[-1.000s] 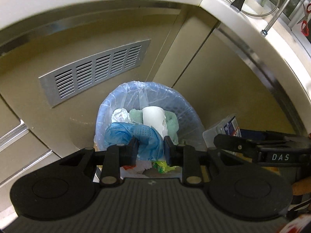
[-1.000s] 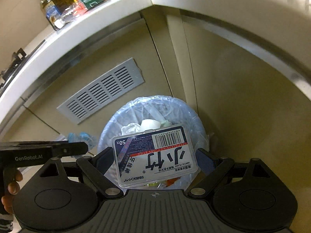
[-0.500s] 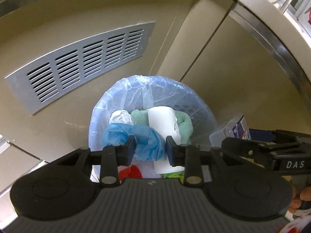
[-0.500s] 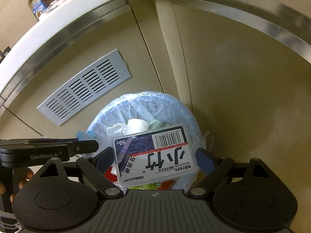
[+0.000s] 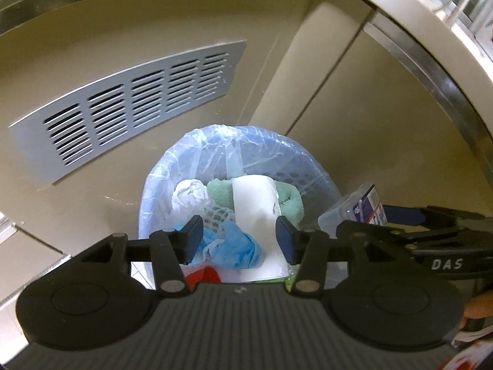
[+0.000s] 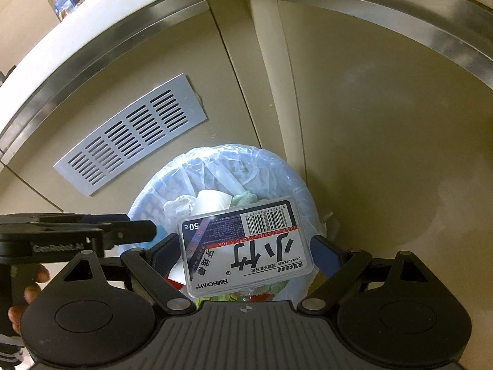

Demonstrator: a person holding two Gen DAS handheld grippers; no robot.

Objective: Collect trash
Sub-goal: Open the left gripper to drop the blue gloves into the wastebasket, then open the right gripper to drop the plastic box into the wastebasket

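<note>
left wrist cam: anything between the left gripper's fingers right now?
Nothing gripped. The left gripper is opening over the bin; seen through the gap, the blue glove lies loose on the trash beside a white roll.

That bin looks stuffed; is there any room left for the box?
Barely. The bin is heaped: white roll, green cloth, blue glove. The only bare gap is at the far rim. The floss box would land on top.

One lined bin (image 5: pixel 311 166) is counted, one floss box (image 6: pixel 246 246), one vent grille (image 5: pixel 129 108), one green cloth (image 5: pixel 286 200), one blue glove (image 5: pixel 237 249), and two grippers, left (image 5: pixel 239 236) and right (image 6: pixel 246 254).
</note>
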